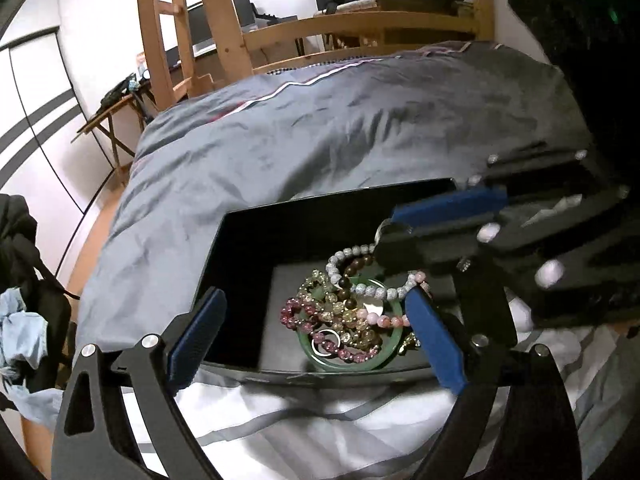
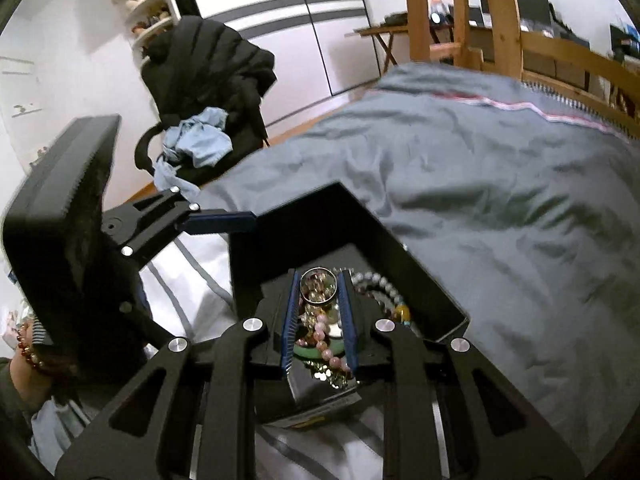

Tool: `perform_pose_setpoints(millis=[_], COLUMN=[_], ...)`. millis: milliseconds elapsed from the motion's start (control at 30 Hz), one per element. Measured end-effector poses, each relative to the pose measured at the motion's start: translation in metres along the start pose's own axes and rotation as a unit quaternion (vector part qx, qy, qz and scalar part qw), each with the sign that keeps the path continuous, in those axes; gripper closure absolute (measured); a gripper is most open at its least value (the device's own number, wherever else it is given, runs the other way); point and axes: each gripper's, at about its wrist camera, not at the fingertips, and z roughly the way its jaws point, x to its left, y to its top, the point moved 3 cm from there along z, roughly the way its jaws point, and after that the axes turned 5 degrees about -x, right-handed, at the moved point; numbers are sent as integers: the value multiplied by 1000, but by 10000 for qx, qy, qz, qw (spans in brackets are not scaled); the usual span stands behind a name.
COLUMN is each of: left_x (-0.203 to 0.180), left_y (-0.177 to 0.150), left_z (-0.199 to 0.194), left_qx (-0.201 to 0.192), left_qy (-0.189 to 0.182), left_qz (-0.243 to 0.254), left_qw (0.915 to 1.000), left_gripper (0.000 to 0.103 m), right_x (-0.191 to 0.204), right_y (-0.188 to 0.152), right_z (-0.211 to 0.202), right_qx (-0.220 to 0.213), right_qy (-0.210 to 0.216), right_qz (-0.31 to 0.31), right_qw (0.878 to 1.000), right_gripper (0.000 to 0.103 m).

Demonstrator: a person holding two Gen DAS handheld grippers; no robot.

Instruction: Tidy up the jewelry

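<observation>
Covering the bed, a grey duvet (image 1: 340, 120) — wooden bedframe (image 1: 224, 20) behind.

Bed (image 1: 320, 128), grey duvet, black box (image 1: 248, 264)

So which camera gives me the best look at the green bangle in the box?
The left wrist view. There the green bangle shows most of its ring, lying in the black box under the beaded bracelets. In the right wrist view only a green sliver shows between the right gripper's fingers.
</observation>
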Motion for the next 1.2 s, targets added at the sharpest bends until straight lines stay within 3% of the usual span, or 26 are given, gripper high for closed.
perform_pose_setpoints(millis=[233, 300, 367, 567, 733, 833, 1067, 1200], left_x=[-10, -11, -11, 4, 19, 24, 20, 15], left_y=[-6, -5, -5, 3, 13, 13, 9, 6], left_z=[-1, -1, -3, -18, -43, -50, -78, -101], left_qx=[-20, -25, -53, -360, -732, -612, -273, -198], left_qy=[47, 62, 97, 212, 559, 741, 1029, 819], left_qz=[111, 124, 131, -295, -727, -906, -922, -1118], left_qw=[9999, 9999, 9999, 9987, 9931, 9912, 9900, 9902], left_gripper=[12, 12, 12, 12, 7, 7, 7, 7], right_x=[2, 1, 1, 0, 6, 12, 23, 29], right_y=[-3, -2, 0, 13, 27, 31, 23, 16], right_z=[8, 7, 3, -36, -80, -103, -126, -139], right_qx=[229, 239, 158, -626, -1216, -1341, -872, -665], right_qy=[-109, -139, -161, -568, -889, -1071, -1538, -1668], right_qz=[12, 45, 44, 73, 81, 130, 57, 176], right_qw=[9997, 9996, 9997, 9964, 9886, 9851, 9842, 9836], right_gripper=[81, 68, 35, 12, 4, 4, 4, 4])
